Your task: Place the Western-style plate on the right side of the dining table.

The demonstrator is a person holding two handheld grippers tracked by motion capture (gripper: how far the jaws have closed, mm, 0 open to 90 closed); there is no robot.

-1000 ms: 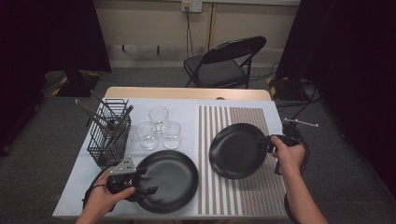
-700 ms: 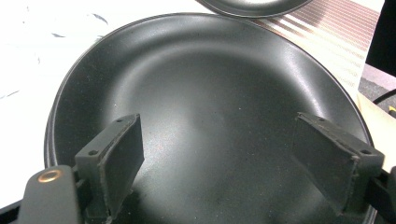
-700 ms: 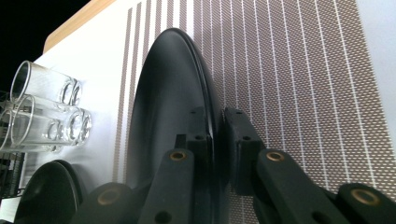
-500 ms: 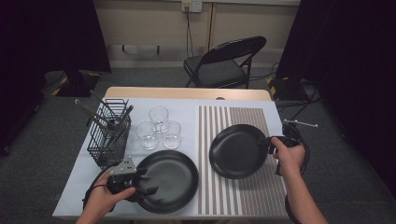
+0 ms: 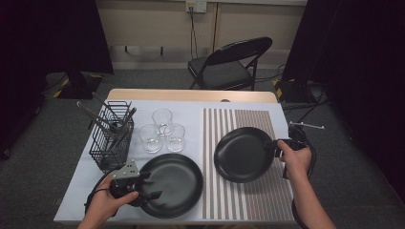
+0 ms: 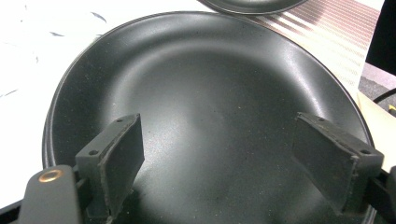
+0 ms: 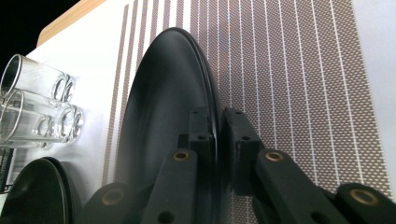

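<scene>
Two black plates lay on the table. The right gripper [image 7: 215, 135] had its jaws pinched on the right-hand rim of the plate [image 5: 243, 153] on the striped mat [image 5: 239, 119]. The left gripper [image 6: 229, 163] hovered wide open, holding nothing, over the near-left plate [image 5: 172, 183].

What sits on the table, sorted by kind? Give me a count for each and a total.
Black plates: 2, one on the striped mat, one on the white cloth
Clear glasses: 3
Wire basket: 1, with utensils inside, too tangled to count
Striped mat: 1
Total: 7
</scene>
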